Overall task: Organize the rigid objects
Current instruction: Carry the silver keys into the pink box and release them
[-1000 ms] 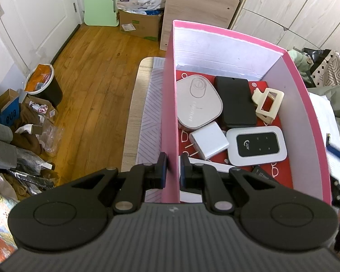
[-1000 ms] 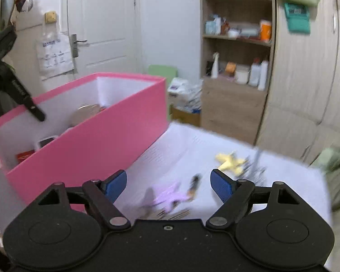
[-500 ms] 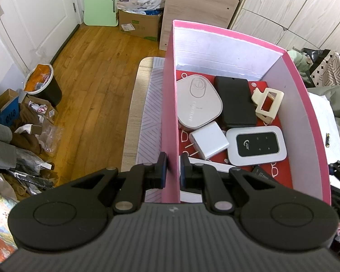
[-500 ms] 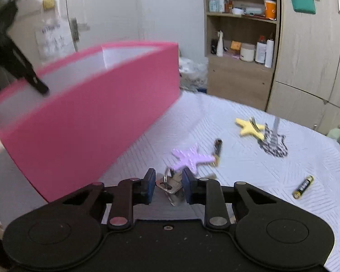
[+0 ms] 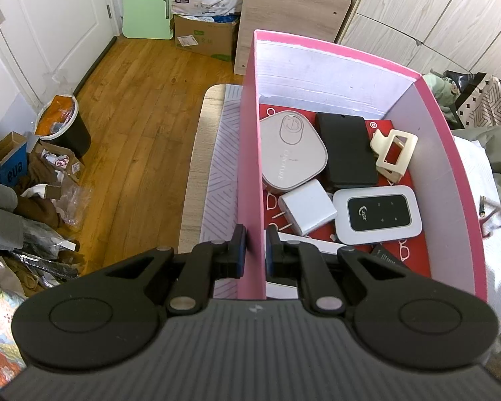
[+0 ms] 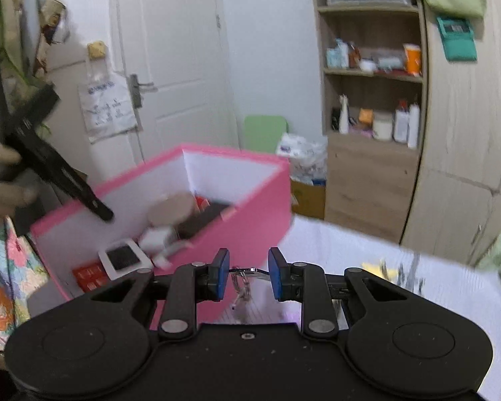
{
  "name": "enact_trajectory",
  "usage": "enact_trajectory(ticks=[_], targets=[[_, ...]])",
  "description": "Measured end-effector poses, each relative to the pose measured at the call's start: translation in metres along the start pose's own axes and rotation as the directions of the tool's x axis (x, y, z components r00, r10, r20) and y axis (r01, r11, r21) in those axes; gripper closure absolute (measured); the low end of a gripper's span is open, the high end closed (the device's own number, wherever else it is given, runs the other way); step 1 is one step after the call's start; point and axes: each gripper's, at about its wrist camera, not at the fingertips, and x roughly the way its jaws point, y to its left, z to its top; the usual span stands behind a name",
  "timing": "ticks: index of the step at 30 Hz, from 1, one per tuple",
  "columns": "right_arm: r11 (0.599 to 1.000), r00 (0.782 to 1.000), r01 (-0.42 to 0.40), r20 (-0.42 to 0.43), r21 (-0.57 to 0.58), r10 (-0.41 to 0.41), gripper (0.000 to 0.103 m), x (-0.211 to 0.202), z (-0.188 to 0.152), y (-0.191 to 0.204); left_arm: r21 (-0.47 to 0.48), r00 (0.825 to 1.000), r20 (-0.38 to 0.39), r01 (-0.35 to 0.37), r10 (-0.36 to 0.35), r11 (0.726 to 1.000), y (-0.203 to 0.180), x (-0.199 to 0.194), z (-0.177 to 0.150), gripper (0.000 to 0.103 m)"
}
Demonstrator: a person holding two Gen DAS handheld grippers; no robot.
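My left gripper (image 5: 254, 247) is shut on the left wall of the pink box (image 5: 250, 167). Its black fingers (image 6: 97, 207) show at the box's rim in the right wrist view. Inside lie a rounded grey device (image 5: 292, 153), a black case (image 5: 345, 148), a cream hair claw (image 5: 394, 153), a white charger (image 5: 307, 207) and a white pocket router (image 5: 377, 215). My right gripper (image 6: 248, 274) is shut on a metal key ring (image 6: 243, 282), which hangs between the blue pads above the table, beside the pink box (image 6: 250, 227).
On the white patterned tablecloth (image 6: 350, 250), a blurred yellow star (image 6: 380, 267) and a metal piece (image 6: 412, 274) lie to the right. A wooden shelf unit (image 6: 370, 100) and wardrobe stand behind. Left of the table are a wooden floor (image 5: 133, 117), a bin (image 5: 61, 123) and clutter.
My right gripper closed on the key ring lying on the table and lifted it; the box's inside now shows in its view. My left gripper has kept still on the box wall.
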Motion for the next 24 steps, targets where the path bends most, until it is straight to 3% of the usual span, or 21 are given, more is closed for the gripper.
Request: enact_trajectory(ticks=[2, 3, 4, 11, 18, 24], targets=[[0.999, 0.999, -0.015, 0.033, -0.031, 0.016, 0.075, -0.009, 0.018, 0.007, -0.002, 1.000, 0.000, 0.002, -0.002, 1.000, 0.000, 0.000, 0.000, 0.093], [0.999, 0.998, -0.029, 0.046, -0.044, 0.032, 0.092, -0.012, 0.026, 0.011, -0.002, 1.000, 0.000, 0.003, -0.003, 1.000, 0.000, 0.000, 0.000, 0.093], [0.997, 0.997, -0.052, 0.055, -0.054, 0.055, 0.101, -0.016, 0.034, 0.015, -0.002, 1.000, 0.001, 0.003, -0.003, 1.000, 0.000, 0.000, 0.000, 0.093], [0.970, 0.973, -0.229, 0.019, -0.080, 0.231, 0.101, -0.017, 0.061, 0.039, 0.002, 1.000, 0.003, 0.000, 0.000, 1.000, 0.001, 0.000, -0.001, 0.093], [0.993, 0.987, -0.120, -0.109, 0.003, 0.120, 0.099, -0.002, 0.037, 0.009, -0.001, 1.000, 0.004, 0.011, -0.011, 1.000, 0.002, -0.001, -0.002, 0.093], [0.992, 0.955, -0.115, -0.270, 0.050, 0.124, 0.096, 0.017, -0.010, -0.011, -0.002, 1.000, 0.004, 0.010, -0.010, 1.000, 0.002, 0.000, -0.002, 0.093]])
